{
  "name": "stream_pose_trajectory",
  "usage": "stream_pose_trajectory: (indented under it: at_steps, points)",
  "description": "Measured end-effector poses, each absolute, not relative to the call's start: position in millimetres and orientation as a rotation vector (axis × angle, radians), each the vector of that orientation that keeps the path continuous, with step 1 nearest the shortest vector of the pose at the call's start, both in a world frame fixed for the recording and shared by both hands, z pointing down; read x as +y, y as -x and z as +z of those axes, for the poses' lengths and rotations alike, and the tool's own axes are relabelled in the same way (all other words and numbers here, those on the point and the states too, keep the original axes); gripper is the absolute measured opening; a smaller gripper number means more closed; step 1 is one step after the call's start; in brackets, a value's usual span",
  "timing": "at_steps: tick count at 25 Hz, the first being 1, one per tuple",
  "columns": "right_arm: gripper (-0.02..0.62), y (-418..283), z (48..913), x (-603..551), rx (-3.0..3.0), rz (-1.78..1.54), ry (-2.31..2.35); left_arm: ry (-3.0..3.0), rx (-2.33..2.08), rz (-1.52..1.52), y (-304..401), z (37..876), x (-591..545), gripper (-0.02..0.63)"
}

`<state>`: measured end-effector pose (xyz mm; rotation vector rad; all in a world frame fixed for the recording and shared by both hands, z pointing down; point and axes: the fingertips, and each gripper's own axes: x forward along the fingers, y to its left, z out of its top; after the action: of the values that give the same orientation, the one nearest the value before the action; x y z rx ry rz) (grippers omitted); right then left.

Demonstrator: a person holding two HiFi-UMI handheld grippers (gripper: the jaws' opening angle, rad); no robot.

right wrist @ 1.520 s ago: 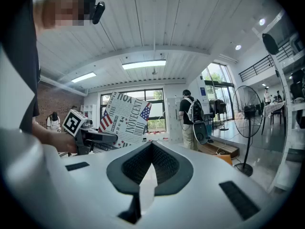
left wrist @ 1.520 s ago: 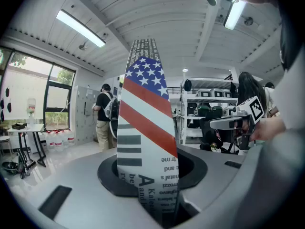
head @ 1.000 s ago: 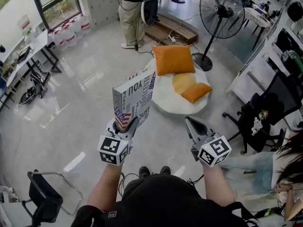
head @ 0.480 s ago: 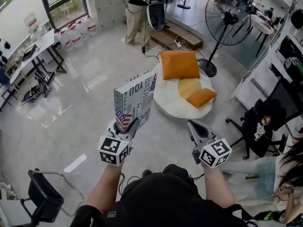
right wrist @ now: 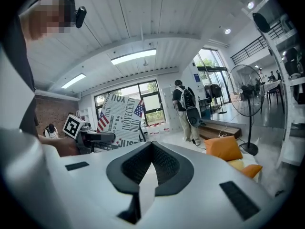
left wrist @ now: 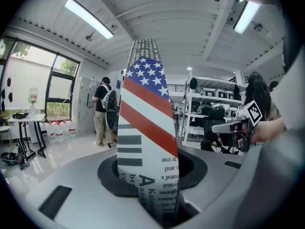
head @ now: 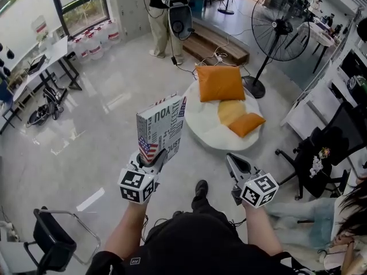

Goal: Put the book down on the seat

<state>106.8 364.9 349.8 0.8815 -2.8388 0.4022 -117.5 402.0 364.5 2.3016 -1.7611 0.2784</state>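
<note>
A book point(head: 161, 128) with a stars-and-stripes cover and black print stands upright in my left gripper point(head: 156, 156), which is shut on its lower edge. In the left gripper view the book point(left wrist: 147, 142) rises out of the jaws of the left gripper point(left wrist: 153, 197) and fills the middle. The seat point(head: 202, 132), a round white pouf, lies on the floor ahead and to the right. It carries an orange cushion point(head: 221, 83), a yellow one point(head: 231, 110) and a smaller orange one point(head: 246, 124). My right gripper point(head: 230, 158) is shut and holds nothing, near the seat's front edge; its tips meet in the right gripper point(right wrist: 151, 144) view.
A standing fan point(head: 275, 24) and a wooden step point(head: 215, 42) are behind the seat, with a person point(head: 160, 16) standing there. At the right are a black office chair point(head: 321, 148) and a seated person point(head: 344, 211). A folding chair point(head: 51, 239) stands at the lower left.
The person has stepped forward, one shoe now ahead of the body. Both grippers have sunk a little. The book stays upright in the left gripper.
</note>
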Motion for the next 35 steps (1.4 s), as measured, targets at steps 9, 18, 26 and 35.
stream_pose_trajectory:
  at_steps: [9,18,26,35]
  points:
    - [0.015,-91,362,269,-2.835,0.489,-0.820,-2.255,-1.738,0.315,126,373,310,0.156]
    - [0.015,-85,376,188,-2.850,0.526,-0.766,-2.243,-1.709,0.373,113,388,237,0.158]
    - [0.015,-107,384,113,-2.850,0.566,-0.749,-2.227,-1.722,0.411,94,382,162,0.158]
    - [0.015,-132,374,70,-2.848,0.509,-0.740,-2.264,-1.736,0.424,64,365,116,0.158]
